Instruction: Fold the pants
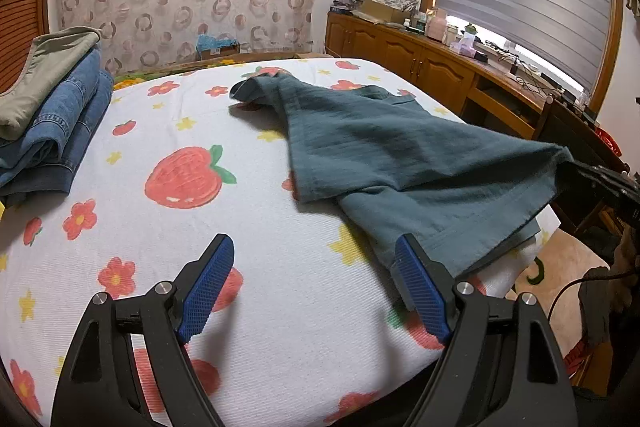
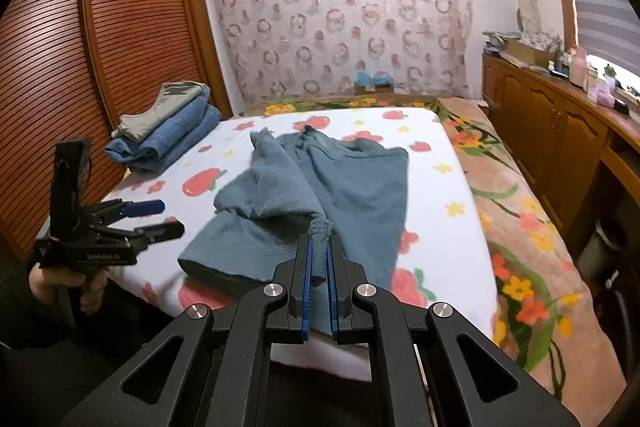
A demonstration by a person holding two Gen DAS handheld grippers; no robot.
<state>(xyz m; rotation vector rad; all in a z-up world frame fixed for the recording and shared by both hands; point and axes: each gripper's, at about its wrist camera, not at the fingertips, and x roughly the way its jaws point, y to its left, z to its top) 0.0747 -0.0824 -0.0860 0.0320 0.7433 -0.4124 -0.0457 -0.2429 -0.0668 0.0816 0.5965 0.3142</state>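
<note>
Teal pants (image 1: 380,155) lie spread on the white fruit-print bed sheet (image 1: 200,227); they also show in the right wrist view (image 2: 340,187). My left gripper (image 1: 316,255) is open and empty, low over the sheet just left of the pants' near hem. It shows in the right wrist view (image 2: 164,217) at the left, held by a hand. My right gripper (image 2: 320,239) is shut on a bunched edge of the pants and lifts it off the bed. In the left wrist view the right gripper (image 1: 572,167) pulls that corner up at the right.
A stack of folded jeans with a grey-green garment on top (image 1: 52,115) sits at the bed's far left, also in the right wrist view (image 2: 168,127). A slatted wooden wardrobe (image 2: 80,67) stands left. A cluttered wooden sideboard (image 1: 440,55) runs along the right under the window.
</note>
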